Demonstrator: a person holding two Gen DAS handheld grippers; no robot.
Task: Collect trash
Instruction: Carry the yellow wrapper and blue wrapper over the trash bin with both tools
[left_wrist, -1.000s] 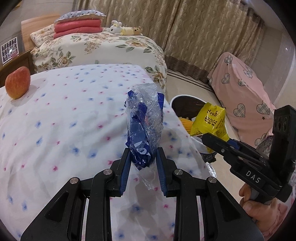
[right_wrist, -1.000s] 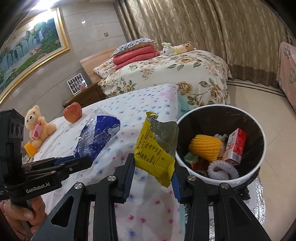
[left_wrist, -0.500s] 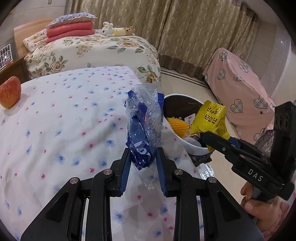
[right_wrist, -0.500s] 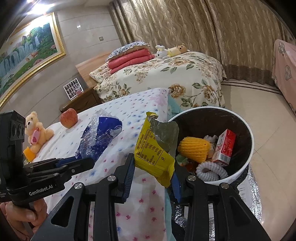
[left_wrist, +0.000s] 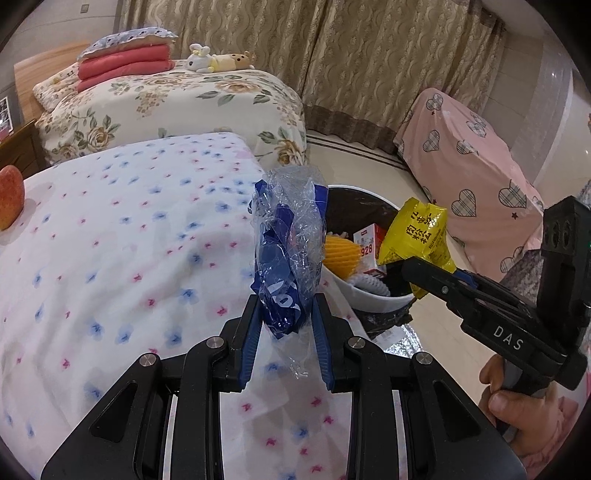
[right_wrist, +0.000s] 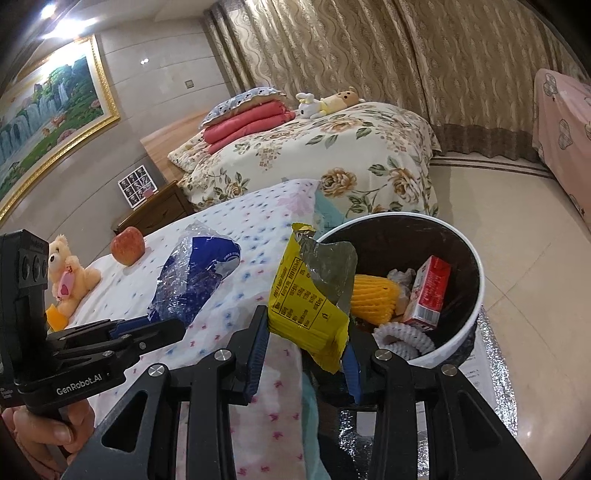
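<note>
My left gripper (left_wrist: 286, 317) is shut on a crumpled blue and clear plastic wrapper (left_wrist: 288, 251), held upright above the bed's right edge; the wrapper also shows in the right wrist view (right_wrist: 192, 277). My right gripper (right_wrist: 304, 339) is shut on a torn yellow snack packet (right_wrist: 310, 295), held beside the near rim of the white trash bin (right_wrist: 476, 306). The packet (left_wrist: 417, 232) and the bin (left_wrist: 376, 304) also show in the left wrist view. The bin holds a yellow foam net (right_wrist: 373, 295), a red carton (right_wrist: 428, 291) and a white ribbed ring (right_wrist: 402, 336).
The bed with the dotted white sheet (left_wrist: 110, 258) carries an apple (right_wrist: 127, 245) and a teddy bear (right_wrist: 68, 273). A second bed with a floral cover (right_wrist: 332, 147) stands behind. A pink heart-patterned cover (left_wrist: 472, 162) lies right of the bin. Tiled floor (right_wrist: 517, 221) surrounds the bin.
Both grippers have moved right toward the bin with their trash still held. The bin now appears closer and more of its contents show in the left wrist view.
</note>
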